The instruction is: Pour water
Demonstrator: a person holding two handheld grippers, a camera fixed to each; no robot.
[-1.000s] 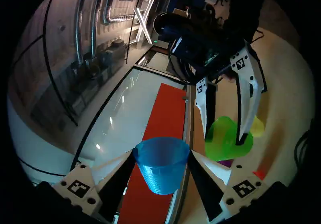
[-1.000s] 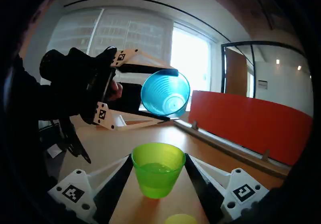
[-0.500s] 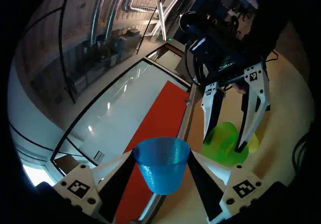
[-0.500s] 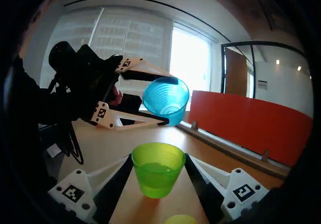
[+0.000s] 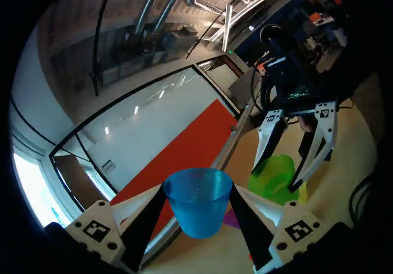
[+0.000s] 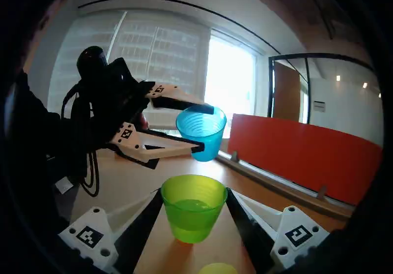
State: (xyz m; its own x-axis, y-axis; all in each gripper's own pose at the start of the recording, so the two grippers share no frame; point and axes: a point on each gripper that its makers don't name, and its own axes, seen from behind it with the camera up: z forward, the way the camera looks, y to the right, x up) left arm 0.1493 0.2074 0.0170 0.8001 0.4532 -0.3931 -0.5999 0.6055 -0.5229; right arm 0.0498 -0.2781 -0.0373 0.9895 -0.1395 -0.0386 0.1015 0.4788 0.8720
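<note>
In the right gripper view, the right tongs were clamped on a translucent green plastic cup, one finger pressed on each side, with a shallow pool of clear liquid in its bottom. The cup sat upright low over the light wooden desk, but I could not tell whether it touched it. A small yellow round object lay just nearer. Beyond and higher, the left tongs were clamped on a translucent blue plastic cup, held clear of the desk and nearly upright, its mouth leaning slightly toward the green cup. Farther off stood a red partition panel along the desk's edge and a bright window.
</note>
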